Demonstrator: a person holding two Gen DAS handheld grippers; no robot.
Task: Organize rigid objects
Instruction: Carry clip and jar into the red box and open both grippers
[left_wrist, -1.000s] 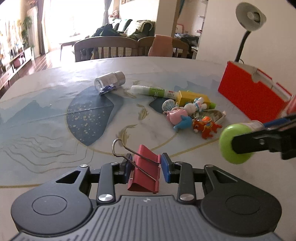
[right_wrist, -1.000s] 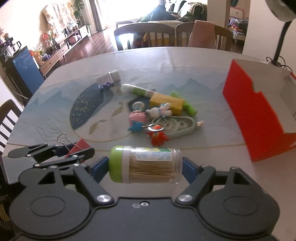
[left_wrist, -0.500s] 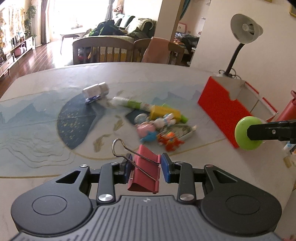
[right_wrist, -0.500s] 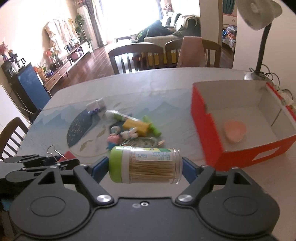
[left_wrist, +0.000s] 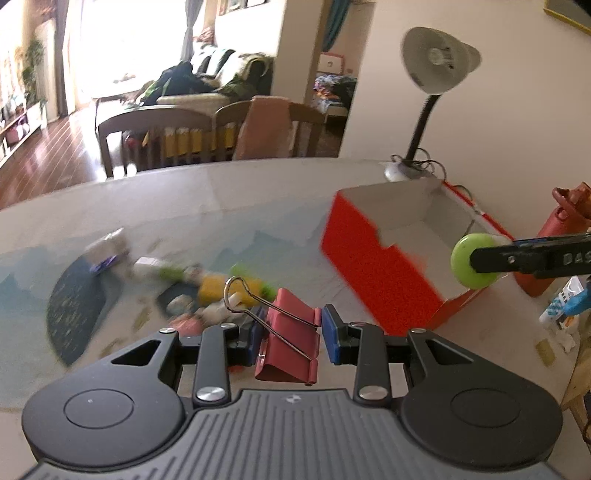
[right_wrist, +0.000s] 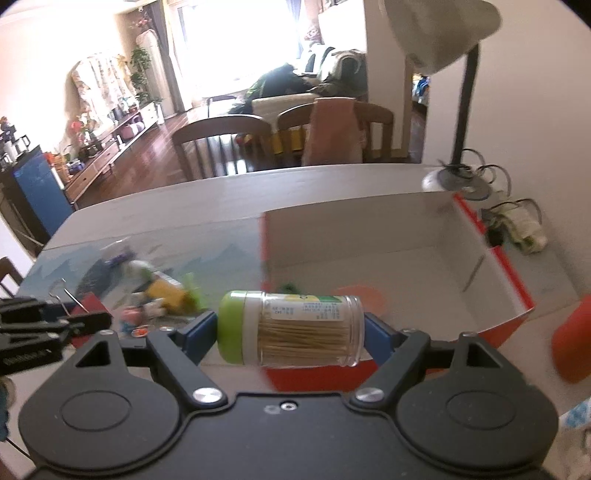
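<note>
1. The left gripper (left_wrist: 290, 334) is clenching a red binder clip (left_wrist: 291, 338) between its blue pads, the clip's wire handle (left_wrist: 236, 291) sticking up toward 11 o'clock.
2. The right gripper (right_wrist: 290, 330) is grasping a toothpick jar (right_wrist: 291, 330) lying sideways between its pads, its green cap (right_wrist: 231, 326) at 9 o'clock and its clear body packed with toothpicks.
3. In the left wrist view that green cap (left_wrist: 474, 260) is showing at 3 o'clock, hanging over the near corner of the red box (left_wrist: 373, 266).
4. The red box is sitting open on the table (right_wrist: 184, 206), white inside; in the right wrist view its near wall (right_wrist: 314, 376) is lying just behind the jar, and a blurred orange-pink thing (right_wrist: 371, 297) is resting on its floor.
5. A blurred pile of small toys and bottles (left_wrist: 207, 288) is lying on the table at 10 o'clock from the clip, well apart from the box.
6. A desk lamp (left_wrist: 432, 81) is standing beyond the box at 1 o'clock, its cord coiling beside the base.
7. A red bottle (left_wrist: 554, 240) is standing at 3 o'clock past the box in the left wrist view.
8. Wooden chairs (right_wrist: 221, 144) are lining the table's far edge at 12 o'clock.
</note>
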